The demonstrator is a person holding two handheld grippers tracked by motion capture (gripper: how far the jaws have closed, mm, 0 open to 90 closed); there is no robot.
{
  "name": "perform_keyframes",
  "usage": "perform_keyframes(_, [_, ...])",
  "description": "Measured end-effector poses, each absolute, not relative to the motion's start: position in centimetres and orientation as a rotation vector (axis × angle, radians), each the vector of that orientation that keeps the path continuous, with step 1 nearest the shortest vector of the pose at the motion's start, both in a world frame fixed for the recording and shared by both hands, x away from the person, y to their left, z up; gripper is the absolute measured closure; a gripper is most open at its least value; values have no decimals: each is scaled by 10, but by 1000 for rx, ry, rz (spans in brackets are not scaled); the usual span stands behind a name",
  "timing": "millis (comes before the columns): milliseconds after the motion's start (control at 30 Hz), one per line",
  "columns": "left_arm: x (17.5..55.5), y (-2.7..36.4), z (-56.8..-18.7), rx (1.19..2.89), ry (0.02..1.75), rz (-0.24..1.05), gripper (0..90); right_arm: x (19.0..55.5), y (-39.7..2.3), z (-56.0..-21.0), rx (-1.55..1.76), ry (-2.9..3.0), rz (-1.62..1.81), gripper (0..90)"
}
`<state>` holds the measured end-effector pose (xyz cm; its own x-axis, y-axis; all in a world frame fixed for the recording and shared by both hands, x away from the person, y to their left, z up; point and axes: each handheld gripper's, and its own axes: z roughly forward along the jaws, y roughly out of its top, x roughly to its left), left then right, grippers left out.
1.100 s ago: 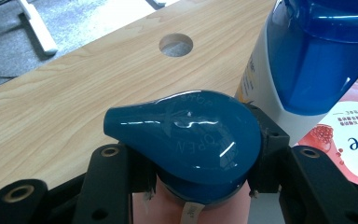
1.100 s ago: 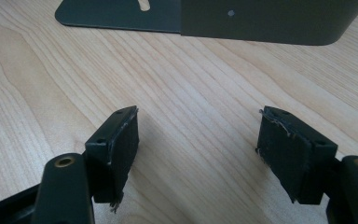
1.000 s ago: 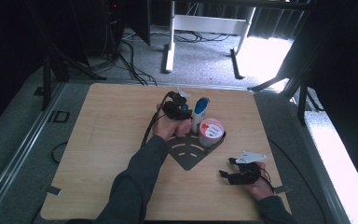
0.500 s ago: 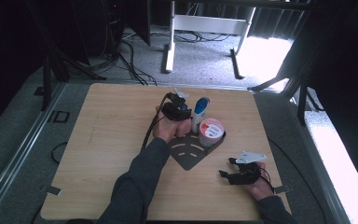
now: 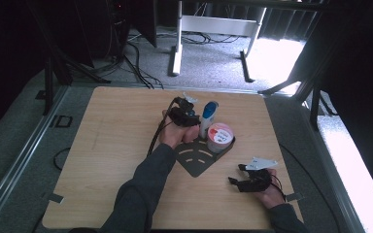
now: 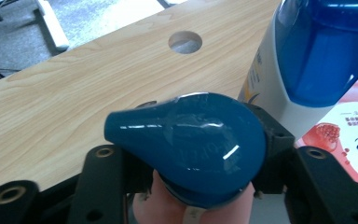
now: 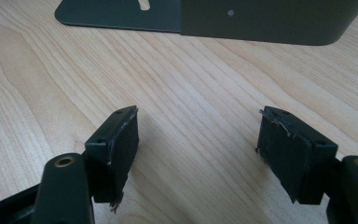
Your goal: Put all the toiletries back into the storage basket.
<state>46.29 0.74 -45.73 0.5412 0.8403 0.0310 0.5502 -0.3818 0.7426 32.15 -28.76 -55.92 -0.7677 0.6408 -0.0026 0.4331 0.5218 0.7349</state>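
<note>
There are two claws, one in each hand. The left claw point(image 5: 188, 109) is up near the middle of the wooden table point(image 5: 107, 145). In the left gripper view a dark blue cap point(image 6: 186, 140) sits between its two black jaws. The cap is round with a pointed tip, and it tops a pinkish bottle, of which just a bit peeks out below. The jaws have just been opening a little, with the cap between them. They sit close on both sides of the cap, but I cannot tell if the pads press on it.

Just beside the blue cap stands one tall white bottle point(image 5: 207, 119) with a blue top point(image 6: 326, 46). It stands upright. Next to it is one round tub with a pink and white lid point(image 5: 219, 136). So I count three containers, all close together. The tall bottle and the tub stand at the upright back of one dark grey metal stand point(image 5: 196, 160), whose flat plate lies on the table.

The table has one round hole point(image 6: 185, 42) in it, past the blue cap.

The right claw point(image 5: 243, 177) rests low on the table, near the front right corner and well apart from the containers. Its two jaws stand wide with bare wood between them. The dark stand lies just ahead of it in the right gripper view.
</note>
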Motion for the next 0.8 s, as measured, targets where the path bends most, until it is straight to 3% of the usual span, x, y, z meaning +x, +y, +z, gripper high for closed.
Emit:
perform_keyframes(333, [459,5,-457,2133,1093,544,426,322,-288,-559,901,2492,1090,287])
perform_keyframes(567, [458,7,-455,2102,1103,528,523,321,-288,-559,902,2492,1090,286])
perform_keyframes(800, [456,7,-458,2050,1136,551,527,322,-288,-559,902,2492,1092,287])
